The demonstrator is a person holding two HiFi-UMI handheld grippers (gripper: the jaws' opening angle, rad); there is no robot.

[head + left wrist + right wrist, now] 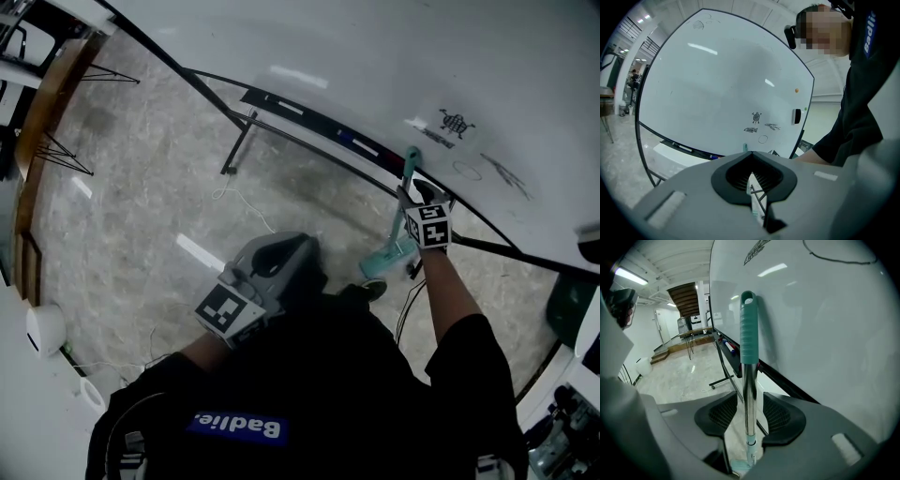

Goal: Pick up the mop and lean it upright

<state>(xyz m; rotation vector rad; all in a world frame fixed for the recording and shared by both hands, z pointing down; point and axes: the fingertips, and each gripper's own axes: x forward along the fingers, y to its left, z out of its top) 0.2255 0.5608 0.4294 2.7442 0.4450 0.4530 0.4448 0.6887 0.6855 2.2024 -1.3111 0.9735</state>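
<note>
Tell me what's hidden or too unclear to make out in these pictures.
Mop head: head view, small and dim; right gripper view, mostly hidden by the right gripper.
Whiteboard doodles: left gripper view, too small to identify.
Person's face: left gripper view, under a mosaic patch.

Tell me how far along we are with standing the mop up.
Done: the mop stands upright, its teal grip apparently against the whiteboard. In hand: the right hand-held gripper brackets the metal shaft, pads seemingly slack. Remaining: draw it clear. The left hand-held gripper is shut, empty.
</note>
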